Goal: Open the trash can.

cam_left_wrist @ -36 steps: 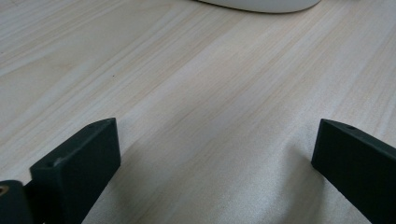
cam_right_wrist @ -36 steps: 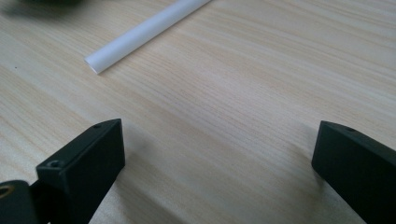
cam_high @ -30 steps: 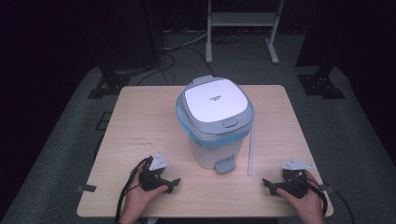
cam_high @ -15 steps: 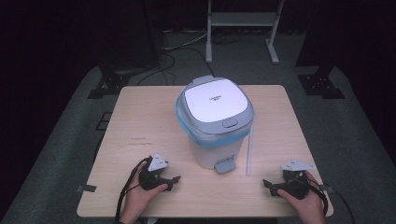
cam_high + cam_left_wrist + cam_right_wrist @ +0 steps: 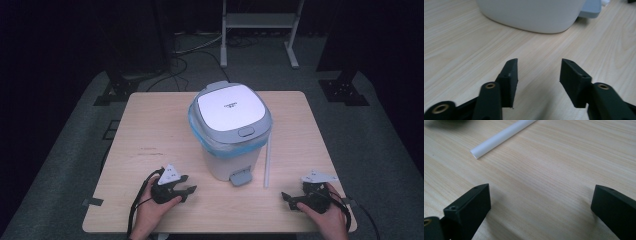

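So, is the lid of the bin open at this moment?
No, the lid lies flat and shut on the bin.

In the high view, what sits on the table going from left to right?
Left gripper → pedal bin → white tube → right gripper, all on the table.

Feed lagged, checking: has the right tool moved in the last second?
No. The right tool sits at the same spot near the table corner, equally right of the white tube.

White pedal bin [image 5: 231, 135], grey lid [image 5: 230, 107], blue liner rim; white tube [image 5: 267, 162]; pale woodgrain table [image 5: 150, 130]; black grippers.
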Tool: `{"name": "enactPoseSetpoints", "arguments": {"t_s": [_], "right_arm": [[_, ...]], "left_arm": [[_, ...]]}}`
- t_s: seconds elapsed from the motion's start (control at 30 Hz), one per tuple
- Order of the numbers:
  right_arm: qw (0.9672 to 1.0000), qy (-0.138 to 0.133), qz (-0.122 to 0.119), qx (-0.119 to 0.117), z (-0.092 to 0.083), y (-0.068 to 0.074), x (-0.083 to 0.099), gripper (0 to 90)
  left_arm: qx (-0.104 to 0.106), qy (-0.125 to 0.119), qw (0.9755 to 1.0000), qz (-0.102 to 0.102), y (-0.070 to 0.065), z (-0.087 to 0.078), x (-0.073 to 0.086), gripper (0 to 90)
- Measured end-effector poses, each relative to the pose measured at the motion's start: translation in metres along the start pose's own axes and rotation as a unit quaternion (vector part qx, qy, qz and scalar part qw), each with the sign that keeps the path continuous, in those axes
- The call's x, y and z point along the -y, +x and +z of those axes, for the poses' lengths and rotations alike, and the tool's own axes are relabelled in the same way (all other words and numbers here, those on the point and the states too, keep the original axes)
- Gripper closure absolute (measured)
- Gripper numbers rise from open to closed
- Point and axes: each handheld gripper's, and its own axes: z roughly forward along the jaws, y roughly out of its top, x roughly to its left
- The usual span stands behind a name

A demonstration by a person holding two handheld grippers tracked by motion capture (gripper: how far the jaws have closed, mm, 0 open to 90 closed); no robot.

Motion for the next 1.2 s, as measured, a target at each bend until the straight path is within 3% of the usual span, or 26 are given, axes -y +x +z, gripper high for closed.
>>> {"name": "enactPoseSetpoints", "arguments": {"t_s": [0.23, 0.4, 0.57, 0.93, 1.2], "right_arm": [[1.0, 0.0, 0.0, 0.001, 0.0, 0.0, 0.0, 1.4], [1.0, 0.001, 0.002, 0.001, 0.001, 0.0, -0.001, 1.4], [1.0, 0.0, 0.003, 0.002, 0.001, 0.0, -0.001, 1.4], [1.0, 0.0, 0.003, 0.002, 0.002, 0.0, -0.002, 1.4], [1.0, 0.0, 0.003, 0.002, 0.002, 0.0, -0.002, 1.4]], "left_arm": [[0.005, -0.011, 0.9999, -0.005, -0.009, -0.001, -0.005, 64.5], [0.009, -0.028, 0.9996, 0.0, -0.021, -0.003, -0.013, 79.9], [0.018, -0.045, 0.9988, 0.004, -0.034, -0.002, -0.02, 89.1], [0.036, -0.059, 0.9971, 0.03, -0.062, 0.02, -0.035, 90.0], [0.043, -0.068, 0.996, 0.04, -0.073, 0.042, -0.046, 90.0]]}}
